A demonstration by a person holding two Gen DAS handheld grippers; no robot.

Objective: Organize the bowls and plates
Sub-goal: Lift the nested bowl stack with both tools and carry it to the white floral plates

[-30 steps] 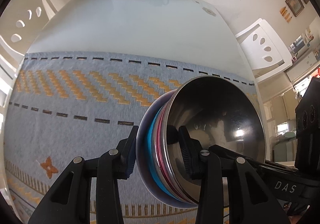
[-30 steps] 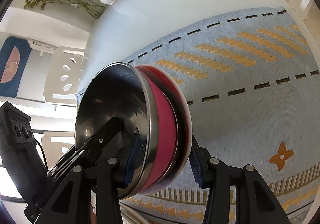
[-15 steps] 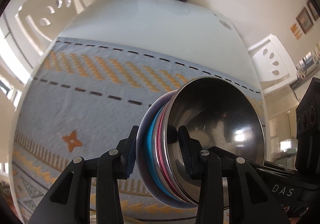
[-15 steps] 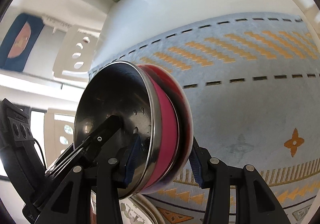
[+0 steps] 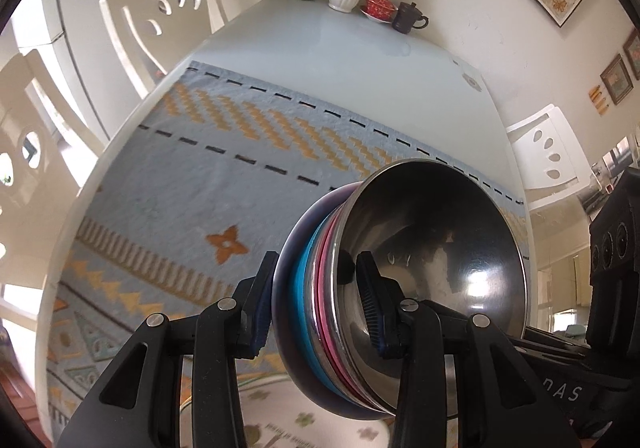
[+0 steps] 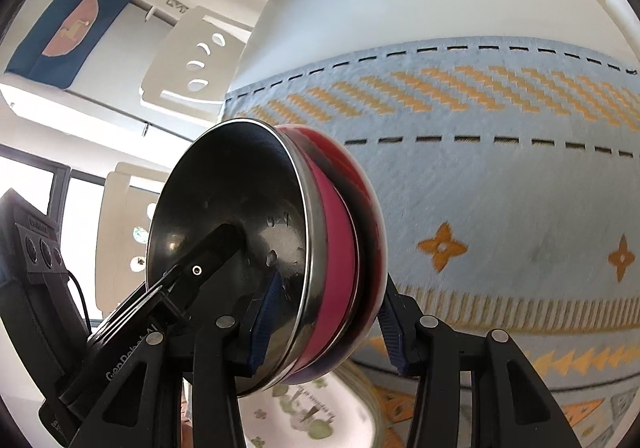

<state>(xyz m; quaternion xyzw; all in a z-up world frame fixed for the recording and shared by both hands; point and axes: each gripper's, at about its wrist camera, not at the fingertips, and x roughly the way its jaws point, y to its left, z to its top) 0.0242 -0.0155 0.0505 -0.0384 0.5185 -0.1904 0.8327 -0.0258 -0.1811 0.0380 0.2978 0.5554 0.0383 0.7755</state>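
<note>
Both left tongs [image 5: 312, 304] and right tongs [image 6: 324, 322] are clenching the nested stack of steel and coloured bowls [image 5: 400, 288] above the patterned blue mat [image 5: 240, 176]

daylight is flooding both views; windows [image 6: 36, 208] at the frame edge are blowing out to white. the steel bowl [image 5: 440, 248] is showing a bright glare spot and dark reflections. the woven mat [image 6: 500, 176] is smearing with motion blur, strongest in the right wrist view, while the black fingers [image 5: 224, 348] are staying sharp. fisheye distortion is bending the table [image 5: 340, 48] edge and chairs [image 5: 160, 20], and dark vignetting is ringing the corners.
</note>
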